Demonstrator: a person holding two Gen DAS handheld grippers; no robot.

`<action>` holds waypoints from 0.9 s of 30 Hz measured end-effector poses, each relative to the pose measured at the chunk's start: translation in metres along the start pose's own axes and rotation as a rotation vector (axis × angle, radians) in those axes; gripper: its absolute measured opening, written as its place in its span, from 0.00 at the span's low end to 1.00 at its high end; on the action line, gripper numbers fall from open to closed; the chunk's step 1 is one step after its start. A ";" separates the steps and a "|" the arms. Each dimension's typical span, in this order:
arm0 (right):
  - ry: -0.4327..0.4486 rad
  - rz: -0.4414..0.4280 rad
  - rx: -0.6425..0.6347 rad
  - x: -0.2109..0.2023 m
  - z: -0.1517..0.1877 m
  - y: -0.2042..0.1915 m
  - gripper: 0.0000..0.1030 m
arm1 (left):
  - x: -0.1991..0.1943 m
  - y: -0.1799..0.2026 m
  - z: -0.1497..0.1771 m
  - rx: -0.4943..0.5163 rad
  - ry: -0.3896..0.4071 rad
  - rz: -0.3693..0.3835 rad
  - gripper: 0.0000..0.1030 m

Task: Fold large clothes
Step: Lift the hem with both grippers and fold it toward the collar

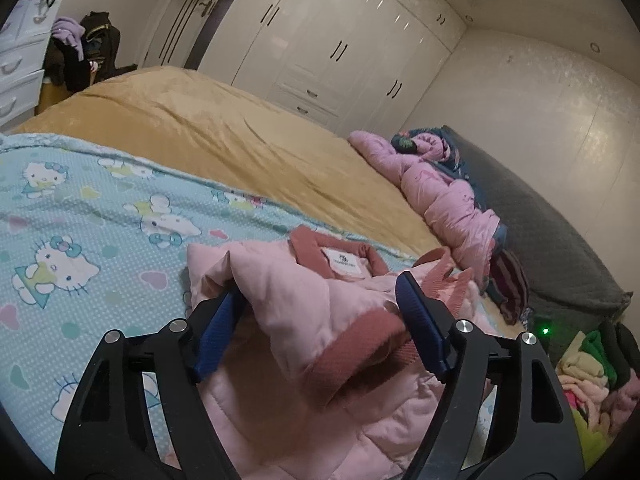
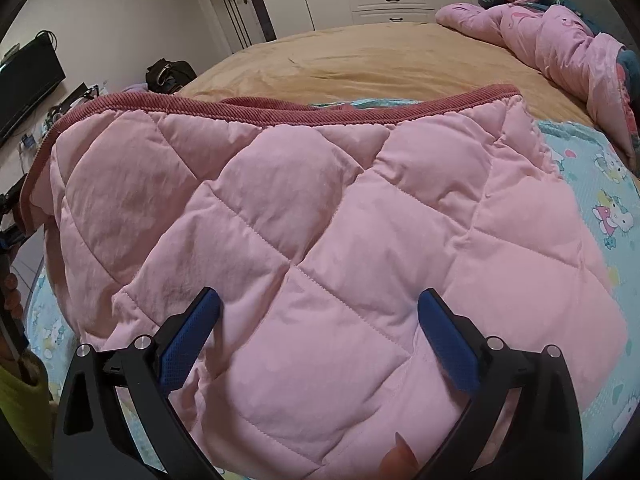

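The pink jacket (image 1: 320, 340) is laid on the cartoon-print sheet (image 1: 80, 208) at the near end of the bed (image 1: 224, 136), with its collar and label turned up toward the left wrist camera.

The left gripper (image 1: 316, 320) is spread open. A fold of sleeve with its dark pink cuff (image 1: 360, 340) is humped up between the pads, but it isn't pinched; the fabric only seems to brush the right pad. The right gripper (image 2: 320, 332) is wide open too, hung just over the quilted back panel, nothing clamped.

What could go wrong:
- That sleeve fold is puffy and nothing holds it down, so it could spring back open, and the fold would be lost.
- If a bite is taken on the quilted panel from above, only the top layer might be caught. The padding looks slippery and thick, so layers could slide apart when lifted.
- The sheet underneath could be snagged along with the jacket if the pads are pushed too deep.

What can't be made out:
- The jacket's near hem is cut off by the bottom of the right view, and the front is hidden underneath.
- Whether the other sleeve is already tucked can't be told.
- A fingertip-like blur (image 2: 400, 456) shows low in the right view, too smeared to be sure.
- The pile of clothes (image 1: 592, 380) at the right edge is mostly cropped.
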State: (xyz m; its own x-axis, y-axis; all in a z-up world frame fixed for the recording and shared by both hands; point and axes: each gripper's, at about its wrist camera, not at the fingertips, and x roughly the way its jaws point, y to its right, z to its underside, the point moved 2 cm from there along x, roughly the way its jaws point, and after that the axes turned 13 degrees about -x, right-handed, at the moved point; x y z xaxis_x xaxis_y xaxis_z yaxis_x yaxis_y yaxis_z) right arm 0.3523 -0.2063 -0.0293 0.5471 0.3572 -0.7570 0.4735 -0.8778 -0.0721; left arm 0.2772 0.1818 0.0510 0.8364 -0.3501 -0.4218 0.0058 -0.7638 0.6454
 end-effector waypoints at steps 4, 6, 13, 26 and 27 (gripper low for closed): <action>0.042 0.020 0.019 -0.015 -0.001 0.019 0.96 | -0.036 0.007 -0.012 0.040 0.175 -0.012 0.90; 0.071 0.043 0.034 -0.024 -0.002 0.029 0.96 | -0.046 0.008 -0.019 0.056 0.194 -0.016 0.91; 0.106 0.159 0.146 -0.039 -0.008 0.088 0.96 | -0.008 -0.035 -0.019 0.075 0.043 -0.242 0.91; -0.017 0.263 0.021 0.015 -0.014 0.113 0.64 | 0.068 -0.060 0.034 0.155 -0.231 -0.276 0.68; 0.001 0.266 0.028 0.014 -0.013 0.114 0.57 | 0.071 -0.054 0.038 0.200 -0.223 -0.296 0.57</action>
State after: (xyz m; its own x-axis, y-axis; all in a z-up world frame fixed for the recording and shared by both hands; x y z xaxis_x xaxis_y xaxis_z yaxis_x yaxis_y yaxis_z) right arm 0.4229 -0.2967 -0.0399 0.6503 0.1129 -0.7512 0.2938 -0.9493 0.1117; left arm 0.3152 0.1772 -0.0379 0.6755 -0.1918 -0.7120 0.1033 -0.9314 0.3489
